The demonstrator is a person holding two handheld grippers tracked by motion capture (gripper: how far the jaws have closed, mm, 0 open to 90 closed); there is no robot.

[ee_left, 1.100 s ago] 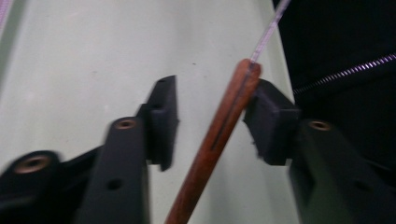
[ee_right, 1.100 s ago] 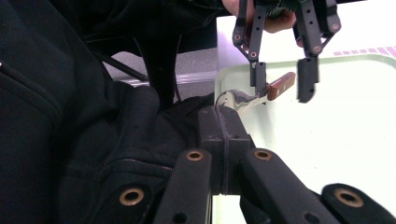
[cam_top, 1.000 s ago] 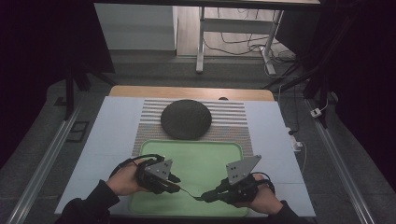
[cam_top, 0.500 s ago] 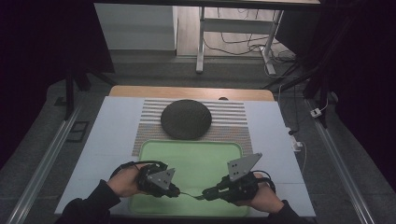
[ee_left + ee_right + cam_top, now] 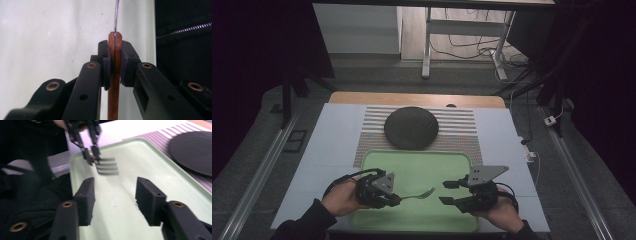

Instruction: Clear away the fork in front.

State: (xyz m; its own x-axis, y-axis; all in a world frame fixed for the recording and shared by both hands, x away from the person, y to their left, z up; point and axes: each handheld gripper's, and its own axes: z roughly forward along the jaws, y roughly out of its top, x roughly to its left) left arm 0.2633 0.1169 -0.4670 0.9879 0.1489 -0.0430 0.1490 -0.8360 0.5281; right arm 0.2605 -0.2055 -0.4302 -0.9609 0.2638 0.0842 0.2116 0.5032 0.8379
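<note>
1. Since a second ago, the right gripper (image 5: 451, 192) has let go of the fork (image 5: 418, 194) and its fingers (image 5: 86, 200) now stand released and apart, where before both grippers met over the utensil at the near middle of the tray (image 5: 447, 165).
2. Clenched on the fork's wooden handle, the left gripper (image 5: 395, 199) keeps its hold; in the left gripper view the brown handle (image 5: 114, 75) sits pinched between the two black pads, with the thin metal shank running up and away from them.
3. From the high view the fork lies roughly level above the near part of the tray, tines pointing right toward the right gripper, a clear gap between tines and that gripper's fingers.
4. In the right gripper view the tines (image 5: 107, 166) show somewhat blurred just past the open fingers, with the left gripper (image 5: 90, 157) gripping behind them.
5. The tray is pale green with a raised rim and sits at the near middle of the worktop (image 5: 337, 135); its floor looks bare, with the fork held over it rather than resting inside, though whether the tines touch the surface is unclear.
6. Beyond the tray's far edge a dark round plate (image 5: 411, 127) rests on a striped mat (image 5: 462, 131), nothing visible on it.
7. A hand (image 5: 343, 197) holds the left gripper at the tray's near left corner; another hand (image 5: 499, 215) holds the right gripper at the near right.
</note>
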